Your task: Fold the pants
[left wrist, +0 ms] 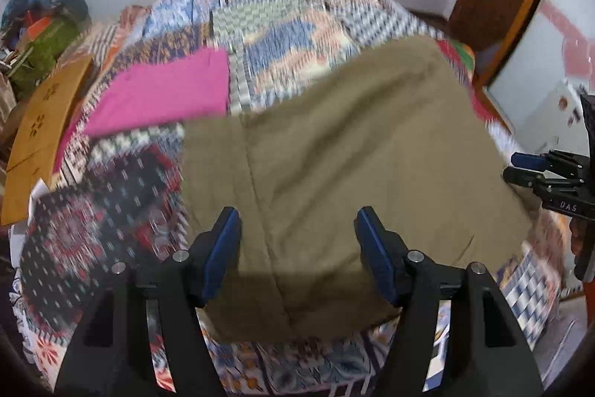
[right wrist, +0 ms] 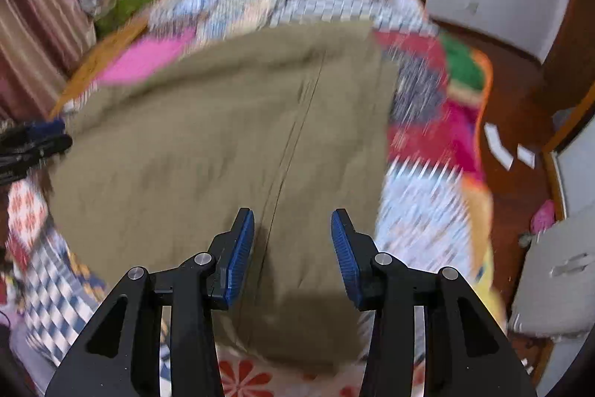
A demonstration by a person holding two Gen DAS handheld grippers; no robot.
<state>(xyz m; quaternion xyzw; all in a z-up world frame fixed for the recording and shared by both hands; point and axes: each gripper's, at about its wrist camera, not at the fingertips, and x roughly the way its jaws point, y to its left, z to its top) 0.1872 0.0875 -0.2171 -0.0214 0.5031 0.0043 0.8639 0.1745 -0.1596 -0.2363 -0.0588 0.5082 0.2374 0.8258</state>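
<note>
The olive-brown pants (left wrist: 334, 155) lie spread flat on the patchwork quilt (left wrist: 260, 21) that covers the bed, a seam running down the cloth. Above their near edge the left gripper (left wrist: 297, 248) hangs with its blue pads spread, nothing between them, not touching the fabric. The right gripper (right wrist: 293, 248) hovers beside it over the same edge, jaws also apart and empty. A folded pink cloth (left wrist: 163, 92) rests on the quilt just left of the pants. Both views are blurred.
</note>
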